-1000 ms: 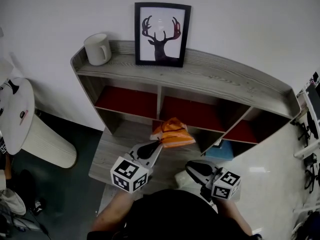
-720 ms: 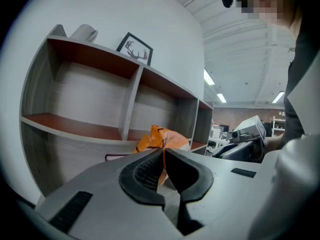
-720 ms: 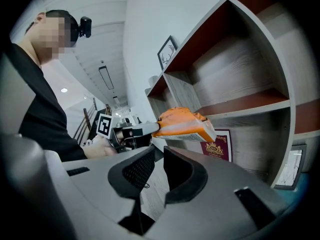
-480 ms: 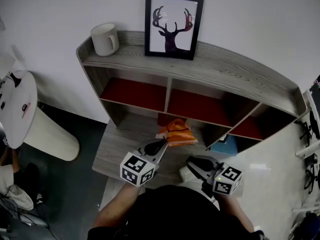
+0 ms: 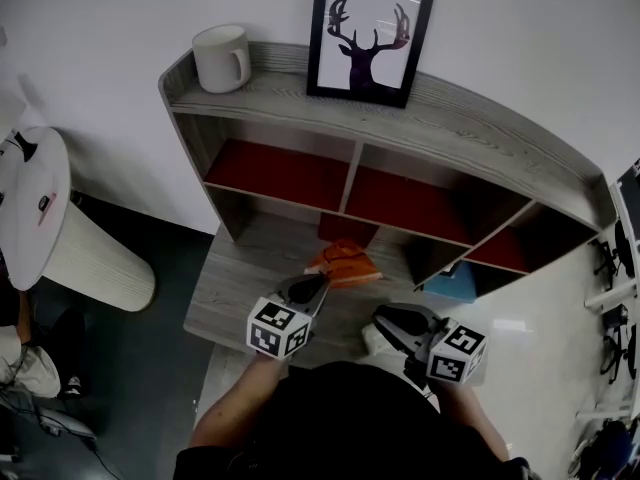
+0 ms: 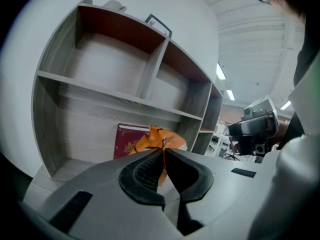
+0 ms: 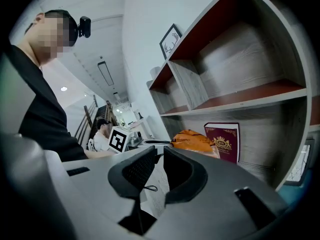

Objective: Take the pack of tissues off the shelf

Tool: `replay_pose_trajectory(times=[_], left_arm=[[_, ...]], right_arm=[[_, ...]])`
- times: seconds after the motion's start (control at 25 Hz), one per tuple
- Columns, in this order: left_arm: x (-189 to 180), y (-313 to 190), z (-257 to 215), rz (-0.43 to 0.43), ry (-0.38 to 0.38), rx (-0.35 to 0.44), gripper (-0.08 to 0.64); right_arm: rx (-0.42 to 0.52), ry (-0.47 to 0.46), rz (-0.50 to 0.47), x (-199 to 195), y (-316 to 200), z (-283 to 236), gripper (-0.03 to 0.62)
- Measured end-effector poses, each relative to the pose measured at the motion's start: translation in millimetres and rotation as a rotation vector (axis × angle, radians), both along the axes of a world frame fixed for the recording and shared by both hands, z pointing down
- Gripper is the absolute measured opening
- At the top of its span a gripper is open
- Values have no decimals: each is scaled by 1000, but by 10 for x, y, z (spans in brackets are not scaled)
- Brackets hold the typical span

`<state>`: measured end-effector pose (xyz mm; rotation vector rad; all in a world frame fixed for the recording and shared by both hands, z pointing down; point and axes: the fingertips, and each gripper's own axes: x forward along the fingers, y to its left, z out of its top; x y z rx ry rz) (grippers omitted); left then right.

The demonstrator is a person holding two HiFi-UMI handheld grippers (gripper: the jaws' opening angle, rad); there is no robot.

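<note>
The pack of tissues [image 5: 343, 264] is an orange plastic packet. My left gripper [image 5: 320, 282] is shut on its near edge and holds it low over the shelf unit's bottom board [image 5: 240, 278], out in front of the compartments. In the left gripper view the orange pack [image 6: 155, 139] bulges just past the left gripper [image 6: 163, 151], a thin fold pinched between the pads. My right gripper [image 5: 385, 318] hangs to the right, shut with nothing in it. From the right gripper view the pack [image 7: 192, 140] lies left of centre, beyond the right gripper [image 7: 160, 156].
The grey wooden shelf unit [image 5: 400, 128] has red-backed compartments. A white mug [image 5: 222, 58] and a framed deer picture [image 5: 372, 36] stand on top. A dark red book [image 6: 125, 141] leans in the bottom middle bay; something blue [image 5: 455, 283] lies lower right. A white round table [image 5: 30, 218] stands left.
My left gripper has come down with the orange pack, from the level of the middle shelf to just above the bottom board. The right gripper has hardly moved.
</note>
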<state>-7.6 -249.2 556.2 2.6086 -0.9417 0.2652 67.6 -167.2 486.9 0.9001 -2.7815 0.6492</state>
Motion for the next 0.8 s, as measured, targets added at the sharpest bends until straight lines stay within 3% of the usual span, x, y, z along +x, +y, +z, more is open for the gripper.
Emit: replay_pose_trajectory(times=[0.48, 0.8], left_arm=[[-45, 21, 460, 36, -5, -38, 23], [4, 56, 807, 96, -60, -35, 23]], right_arm=[[-43, 24, 23, -77, 67, 120, 37], [-46, 27, 31, -132, 114, 202, 37]])
